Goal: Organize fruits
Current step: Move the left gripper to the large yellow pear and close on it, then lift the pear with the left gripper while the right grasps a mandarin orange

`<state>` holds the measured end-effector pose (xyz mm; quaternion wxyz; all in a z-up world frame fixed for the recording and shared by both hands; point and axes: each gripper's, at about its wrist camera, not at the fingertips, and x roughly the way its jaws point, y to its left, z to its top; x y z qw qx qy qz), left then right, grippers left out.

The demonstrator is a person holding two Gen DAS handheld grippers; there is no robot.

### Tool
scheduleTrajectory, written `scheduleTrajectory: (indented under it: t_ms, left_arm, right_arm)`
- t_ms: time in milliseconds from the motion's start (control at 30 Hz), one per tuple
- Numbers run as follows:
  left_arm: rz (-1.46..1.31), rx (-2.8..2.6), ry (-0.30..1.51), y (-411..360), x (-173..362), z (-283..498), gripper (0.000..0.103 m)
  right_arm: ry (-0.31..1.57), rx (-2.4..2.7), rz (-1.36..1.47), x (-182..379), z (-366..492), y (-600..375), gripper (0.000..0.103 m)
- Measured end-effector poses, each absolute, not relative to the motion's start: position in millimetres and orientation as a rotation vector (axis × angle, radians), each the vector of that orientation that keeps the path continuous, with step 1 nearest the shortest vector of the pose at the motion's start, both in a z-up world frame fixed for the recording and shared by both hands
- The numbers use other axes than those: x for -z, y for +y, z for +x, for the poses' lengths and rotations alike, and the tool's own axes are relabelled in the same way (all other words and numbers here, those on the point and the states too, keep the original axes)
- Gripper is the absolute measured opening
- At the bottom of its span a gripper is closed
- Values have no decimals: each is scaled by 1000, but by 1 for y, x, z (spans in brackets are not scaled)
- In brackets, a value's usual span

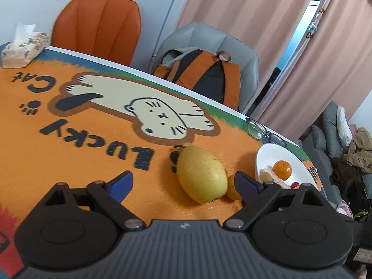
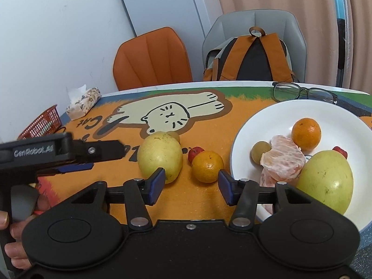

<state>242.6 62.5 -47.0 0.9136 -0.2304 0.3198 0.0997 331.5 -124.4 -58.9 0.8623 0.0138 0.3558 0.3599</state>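
Both wrist views low, angled down, sharing pomelo (image 1: 201, 176) and plate (image 2: 348, 121)

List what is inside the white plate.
In the white plate: an orange, peeled citrus segments, a large yellow-green fruit, a small brownish fruit and a small red fruit, partly covered. Anything beneath them is covered.
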Motion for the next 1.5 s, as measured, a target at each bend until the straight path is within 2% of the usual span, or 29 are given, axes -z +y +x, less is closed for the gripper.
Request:
scheduleTrajectory:
  t_ms: [233, 667, 700, 767, 833, 1500]
  left_arm:
    - [-488, -192, 684, 55, 58, 263, 89]
    - [-493, -183, 730, 40, 77, 291, 89]
    - [-498, -186, 735, 40, 80, 292, 87]
    - [-516, -188, 750, 43, 86, 294, 70]
    - [-512, -197, 734, 44, 89, 293, 62]
    - [-562, -235, 714, 76, 87, 253, 61]
  right_arm:
    - [735, -761, 27, 63, 338, -126, 48]
    - [713, -793, 45, 65, 338, -135, 46]
    - [714, -793, 44, 66, 338, -134, 46]
    - [718, -793, 40, 68, 339, -133, 46]
    - [726, -791, 44, 69, 340, -132, 46]
    - [728, -704, -17, 71, 335, -111, 49]
